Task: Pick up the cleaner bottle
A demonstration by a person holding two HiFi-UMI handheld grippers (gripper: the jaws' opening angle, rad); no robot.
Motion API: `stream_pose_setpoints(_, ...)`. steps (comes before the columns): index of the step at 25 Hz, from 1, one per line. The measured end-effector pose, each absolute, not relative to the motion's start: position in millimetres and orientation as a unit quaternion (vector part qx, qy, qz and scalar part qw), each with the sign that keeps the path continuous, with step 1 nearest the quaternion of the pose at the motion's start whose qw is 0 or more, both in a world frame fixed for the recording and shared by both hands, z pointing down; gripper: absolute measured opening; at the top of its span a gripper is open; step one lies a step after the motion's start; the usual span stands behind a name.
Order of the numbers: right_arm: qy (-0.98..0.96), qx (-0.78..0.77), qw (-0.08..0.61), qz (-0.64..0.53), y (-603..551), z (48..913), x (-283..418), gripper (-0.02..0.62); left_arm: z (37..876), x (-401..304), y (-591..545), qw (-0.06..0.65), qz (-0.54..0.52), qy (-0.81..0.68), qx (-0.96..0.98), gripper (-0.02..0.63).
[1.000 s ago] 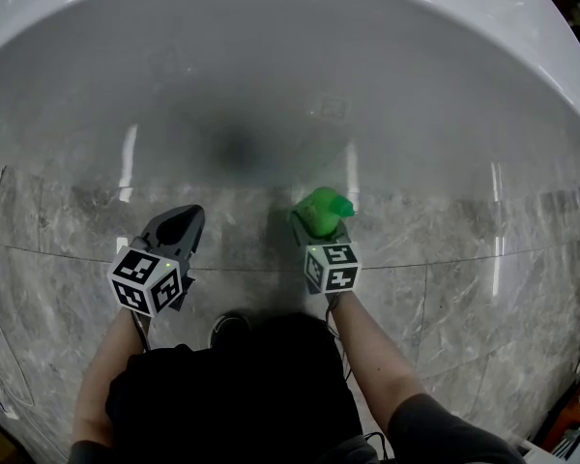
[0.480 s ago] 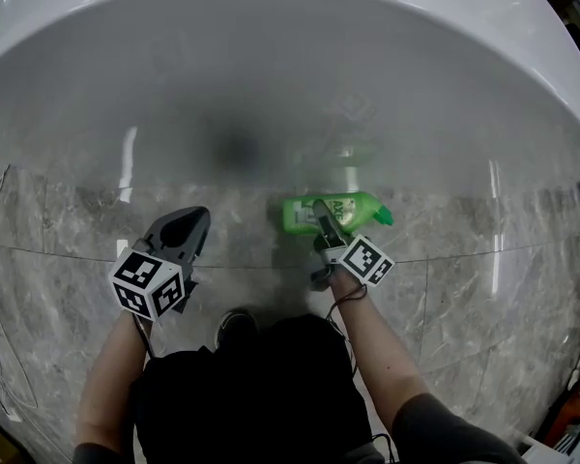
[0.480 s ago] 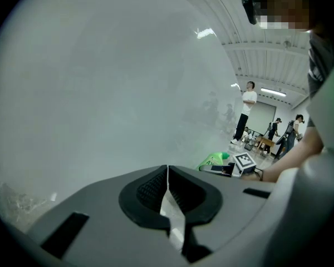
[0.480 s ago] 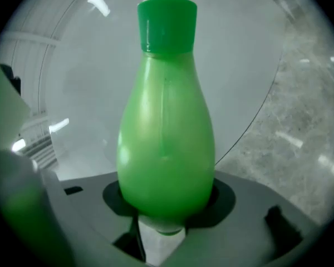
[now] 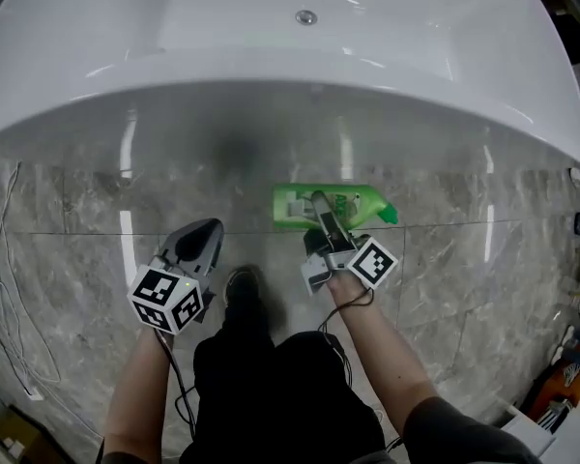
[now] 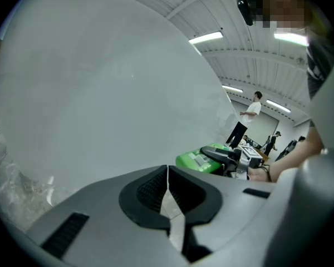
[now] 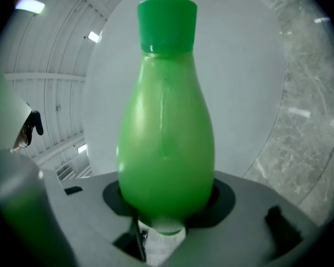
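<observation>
The green cleaner bottle [image 5: 356, 204] hangs sideways above the marble floor, its cap pointing right in the head view. My right gripper [image 5: 319, 207] is shut on its body, one jaw lying across the top. In the right gripper view the bottle [image 7: 164, 138] fills the middle, its belly wedged between the jaws of the right gripper [image 7: 167, 207] and its green cap at the top. My left gripper [image 5: 201, 237] hovers to the bottle's left, apart from it. The left gripper view shows the left gripper [image 6: 168, 177] shut with nothing in it, and the bottle [image 6: 197, 159] beyond it.
A large white bathtub [image 5: 271, 56] curves across the far side, with a drain fitting [image 5: 306, 16] on its rim. Grey marble floor [image 5: 464, 288] lies below. A thin cable [image 5: 10, 288] trails at the left. My shoe [image 5: 242, 288] stands between the arms. People [image 6: 246, 121] stand far off.
Both grippers have risen. The right one rolled, turning the bottle from end-on to lying sideways with its cap to the right. More of the tub's rim now shows.
</observation>
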State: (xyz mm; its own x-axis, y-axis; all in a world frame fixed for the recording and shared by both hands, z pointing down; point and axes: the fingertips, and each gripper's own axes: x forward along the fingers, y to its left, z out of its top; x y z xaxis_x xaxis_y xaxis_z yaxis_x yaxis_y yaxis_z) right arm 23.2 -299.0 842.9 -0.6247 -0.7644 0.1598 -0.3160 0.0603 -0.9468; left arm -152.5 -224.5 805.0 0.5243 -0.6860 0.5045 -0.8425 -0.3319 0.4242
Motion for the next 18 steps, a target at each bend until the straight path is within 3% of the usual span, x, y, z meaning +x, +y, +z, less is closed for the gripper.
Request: stream_pose_setpoints(18, 0.746, -0.305, 0.206, -0.555, -199.6, 514.6, 50.3, 0.199, 496.4, -82.6, -155.7, 0.292, 0.056, -0.499, 0.814, 0.017)
